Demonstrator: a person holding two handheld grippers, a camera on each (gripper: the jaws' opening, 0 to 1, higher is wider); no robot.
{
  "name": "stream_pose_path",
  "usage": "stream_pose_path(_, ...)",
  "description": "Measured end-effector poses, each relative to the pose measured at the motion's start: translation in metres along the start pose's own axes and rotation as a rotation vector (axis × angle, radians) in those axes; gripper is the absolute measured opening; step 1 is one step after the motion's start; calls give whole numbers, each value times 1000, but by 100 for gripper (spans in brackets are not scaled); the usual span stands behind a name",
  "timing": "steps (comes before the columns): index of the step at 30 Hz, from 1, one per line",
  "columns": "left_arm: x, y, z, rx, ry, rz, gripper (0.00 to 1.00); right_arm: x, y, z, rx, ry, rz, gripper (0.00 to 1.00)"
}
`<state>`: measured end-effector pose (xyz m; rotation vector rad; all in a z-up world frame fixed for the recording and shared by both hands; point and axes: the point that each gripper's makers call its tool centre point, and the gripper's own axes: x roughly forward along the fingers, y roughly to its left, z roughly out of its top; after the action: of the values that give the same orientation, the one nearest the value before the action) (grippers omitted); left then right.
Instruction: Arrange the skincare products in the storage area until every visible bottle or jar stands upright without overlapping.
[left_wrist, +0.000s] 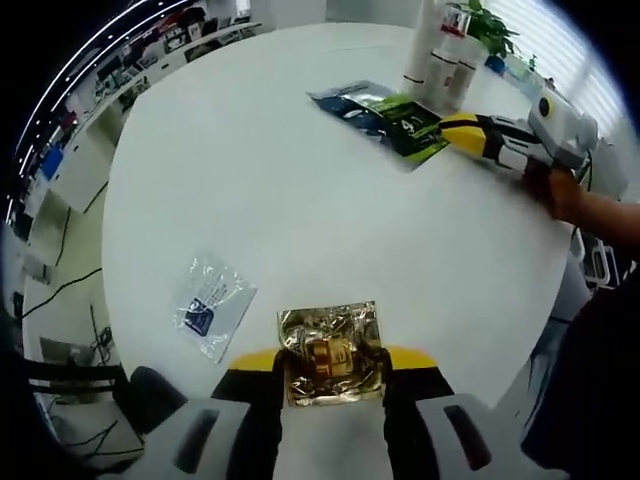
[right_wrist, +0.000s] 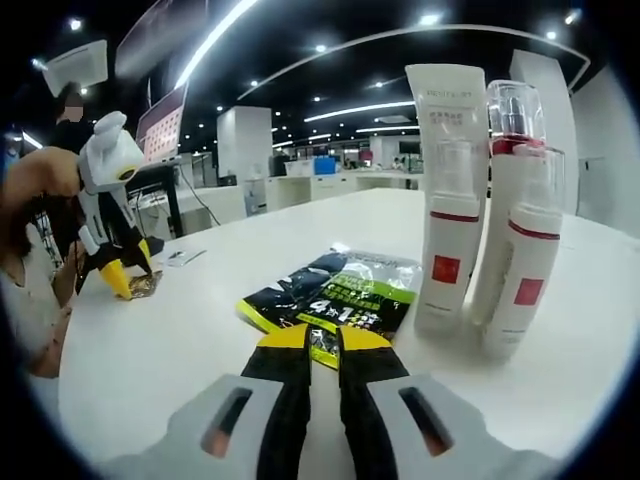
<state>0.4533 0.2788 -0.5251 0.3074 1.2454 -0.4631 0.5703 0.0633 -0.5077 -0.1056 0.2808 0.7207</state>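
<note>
A crumpled gold sachet lies on the white round table between the spread jaws of my left gripper; one jaw stands at each of its sides. In the right gripper view the left gripper tilts down onto the gold sachet. My right gripper has its jaws close together on the near edge of a green sachet. From the right of the left gripper view, the right gripper reaches the green sachet. Three white bottles stand upright beside it.
A dark blue sachet lies next to the green one. A clear packet with a blue label lies near the table's edge. A plant stands behind the bottles. A person's hand holds the right gripper.
</note>
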Motion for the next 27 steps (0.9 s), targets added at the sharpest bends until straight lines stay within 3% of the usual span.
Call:
stream_pose_path(19, 0, -6, -1, 98, 35, -28, 39, 0, 1, 0, -6, 3, 3, 9)
stream_pose_path(27, -1, -8, -2, 100, 52, -40, 39, -1, 1, 1, 1, -4, 7, 9)
